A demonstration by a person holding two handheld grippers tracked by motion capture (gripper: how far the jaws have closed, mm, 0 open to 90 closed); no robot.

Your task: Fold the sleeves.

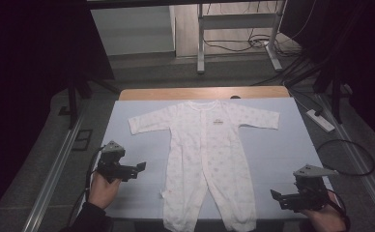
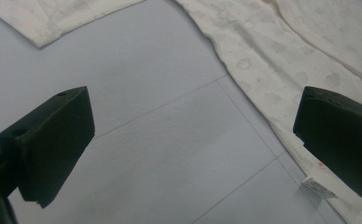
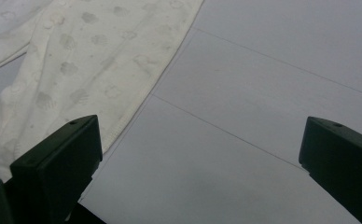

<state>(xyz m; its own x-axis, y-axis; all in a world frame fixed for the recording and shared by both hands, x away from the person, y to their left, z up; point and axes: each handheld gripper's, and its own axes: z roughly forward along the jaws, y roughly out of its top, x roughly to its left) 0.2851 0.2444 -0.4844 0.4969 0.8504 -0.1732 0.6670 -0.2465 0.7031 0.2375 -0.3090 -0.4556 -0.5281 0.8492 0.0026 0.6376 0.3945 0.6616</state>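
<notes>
Both hands sit low at the near edge — left gripper (image 1: 138,168) at 8 o'clock, right gripper (image 1: 276,196) at 4 o'clock, jaws spread wide, holding nothing. Between them lies the soft, faintly printed white romper (image 1: 207,159), flat on the smooth pale-blue table (image 1: 272,150).

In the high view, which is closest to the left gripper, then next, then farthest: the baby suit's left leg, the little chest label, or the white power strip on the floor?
From the left gripper:
1. Left leg of the baby suit, just beside it on the mat.
2. Chest label, farther up, right of the snaps.
3. Power strip, off the table at far right.
</notes>
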